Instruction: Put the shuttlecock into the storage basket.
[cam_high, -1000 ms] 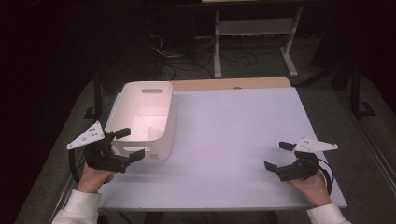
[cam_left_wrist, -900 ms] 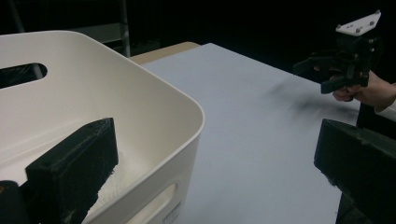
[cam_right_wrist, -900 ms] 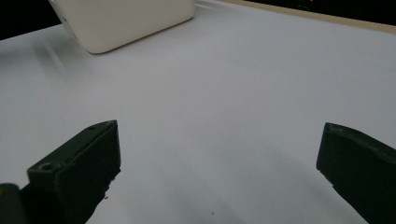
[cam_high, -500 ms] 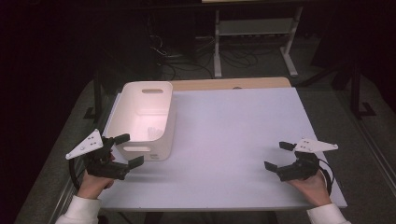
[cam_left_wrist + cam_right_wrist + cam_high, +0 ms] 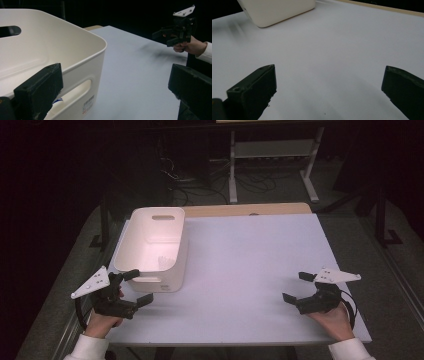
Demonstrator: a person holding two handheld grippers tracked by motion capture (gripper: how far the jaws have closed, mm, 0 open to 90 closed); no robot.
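Drifting back from the white plastic bin (image 5: pixel 152 247), the left gripper (image 5: pixel 134 287) is holding its jaws spread beside the near corner, probably not touching. Across the white table (image 5: pixel 250 270), the right gripper (image 5: pixel 297 287) is resting unmoved, jaws released.

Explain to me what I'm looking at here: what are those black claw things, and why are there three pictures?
Those are hand-held tools, not a robot. A person holds a two-jaw left gripper and a right gripper, one in each hand, with jaws that open and shut like tongs. The high view comes from a fixed camera above the white table. The other two pictures come from small cameras riding on each gripper, looking out between its own black jaws. On the table stands a white plastic bin with handle slots. The left gripper sits open beside the bin's near corner, one jaw at its rim, gripping nothing. The right gripper rests open over bare table, also holding nothing.
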